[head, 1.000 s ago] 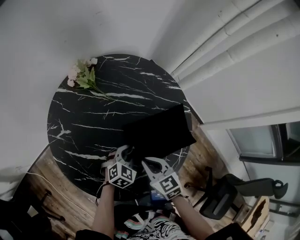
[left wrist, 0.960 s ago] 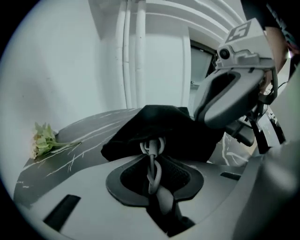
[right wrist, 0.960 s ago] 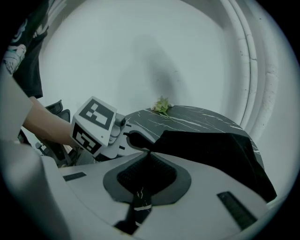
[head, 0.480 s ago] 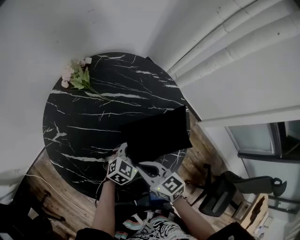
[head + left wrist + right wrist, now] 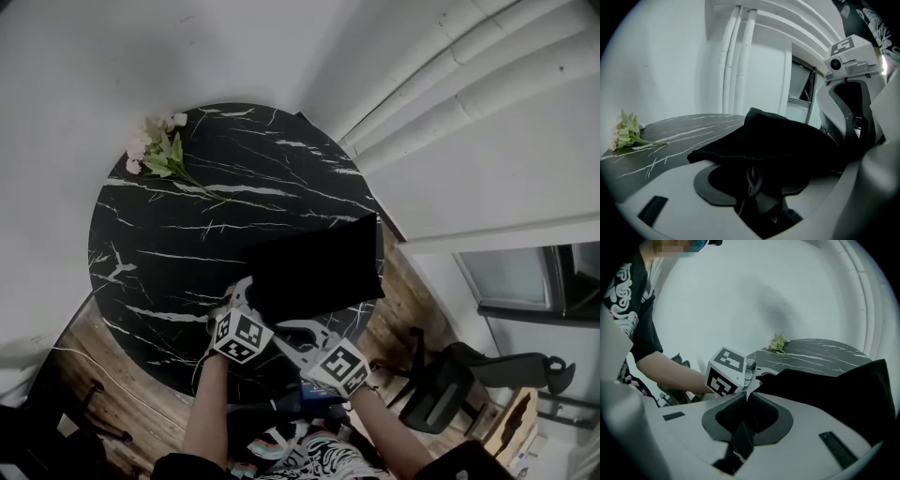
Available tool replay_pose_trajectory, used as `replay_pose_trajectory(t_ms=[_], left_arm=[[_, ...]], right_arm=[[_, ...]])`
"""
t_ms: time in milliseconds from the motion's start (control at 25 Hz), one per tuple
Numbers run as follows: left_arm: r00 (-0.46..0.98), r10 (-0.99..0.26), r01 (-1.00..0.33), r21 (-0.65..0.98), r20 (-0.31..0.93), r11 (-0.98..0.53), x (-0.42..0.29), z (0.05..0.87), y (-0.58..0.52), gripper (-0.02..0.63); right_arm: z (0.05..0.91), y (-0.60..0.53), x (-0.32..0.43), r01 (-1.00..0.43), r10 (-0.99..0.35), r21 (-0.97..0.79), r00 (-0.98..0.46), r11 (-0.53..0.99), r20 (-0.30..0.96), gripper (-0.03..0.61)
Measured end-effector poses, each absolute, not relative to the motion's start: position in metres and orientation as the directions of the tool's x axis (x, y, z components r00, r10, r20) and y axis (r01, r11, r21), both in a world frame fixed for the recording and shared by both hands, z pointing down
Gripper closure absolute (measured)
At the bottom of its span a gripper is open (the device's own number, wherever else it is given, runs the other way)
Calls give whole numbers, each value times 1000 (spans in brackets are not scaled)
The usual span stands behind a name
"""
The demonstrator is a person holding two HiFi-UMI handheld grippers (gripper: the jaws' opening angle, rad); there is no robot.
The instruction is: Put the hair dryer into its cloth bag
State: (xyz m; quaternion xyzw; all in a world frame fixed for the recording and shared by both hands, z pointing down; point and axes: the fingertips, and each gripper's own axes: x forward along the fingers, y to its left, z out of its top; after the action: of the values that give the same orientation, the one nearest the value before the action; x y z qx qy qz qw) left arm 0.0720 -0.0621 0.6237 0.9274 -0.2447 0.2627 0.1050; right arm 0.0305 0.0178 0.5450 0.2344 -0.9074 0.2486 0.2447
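The black cloth bag (image 5: 314, 267) lies on the near right part of the round black marble table (image 5: 169, 253), and it bulges upward in the left gripper view (image 5: 787, 140). No hair dryer shows in any view. My left gripper (image 5: 246, 295) is at the bag's near left corner. Its jaws are opening, with the bag's hem and a drawstring loop (image 5: 753, 179) hanging loose in the gap (image 5: 754, 164). My right gripper (image 5: 284, 327) is shut, its tips (image 5: 747, 396) against the bag's near edge (image 5: 820, 390). Whether they pinch cloth I cannot tell.
A small bunch of pink and white flowers (image 5: 155, 150) lies at the table's far left edge. White pipes (image 5: 450, 84) run along the wall on the right. An office chair (image 5: 469, 380) stands on the wooden floor at the near right.
My left gripper has edged forward at the bag's near left corner. The bag's far edge has swung slightly to the right. The right gripper has hardly moved.
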Motion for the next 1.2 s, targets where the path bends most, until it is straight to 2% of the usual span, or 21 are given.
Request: replay_pose_trajectory(t_ms=[40,80,200,440,480,520,600,640,800,1040,1200], left_arm=[[731,-411,-525,63,544,-849,69,624,-62,376],[718,-421,-535,54,554,-843,65,625,-61,345],[680,-450,-564,21,580,-826,47,626,-56,330],[626,-545,-675,37,558,-737,-3,611,-39,328],[611,-576,-699,29,543,-714,-12,603,-36,339],[594,-609,-724,18,525,-690,-20,594,-34,396],[563,-666,-765,3,489,-644,-32,574,-29,562],[554,-683,-778,5,475,-628,-35,565,-26,588],[554,-716,-795,16,424,-606,-31,528,-9,601],[466,-816,-853,-72,341,-517,-12,477,19,601],[522,-787,-838,27,328,-544,14,458,56,601]], right_arm=[[546,16,33,-569,-325,-322,-754,756,570,552],[548,13,35,-594,-348,-304,-735,745,582,551],[550,8,42,-653,-417,-238,-680,719,603,551],[535,16,43,-707,-512,-188,-645,682,567,534],[530,17,45,-722,-543,-147,-623,676,563,534],[526,18,50,-739,-578,-92,-593,668,561,534],[519,20,62,-770,-637,-2,-529,638,561,540],[515,20,69,-787,-659,14,-507,616,556,546],[495,25,87,-858,-743,-31,-462,513,485,555],[468,53,99,-868,-799,30,-442,496,407,557],[457,83,121,-894,-831,4,-415,448,371,558]])
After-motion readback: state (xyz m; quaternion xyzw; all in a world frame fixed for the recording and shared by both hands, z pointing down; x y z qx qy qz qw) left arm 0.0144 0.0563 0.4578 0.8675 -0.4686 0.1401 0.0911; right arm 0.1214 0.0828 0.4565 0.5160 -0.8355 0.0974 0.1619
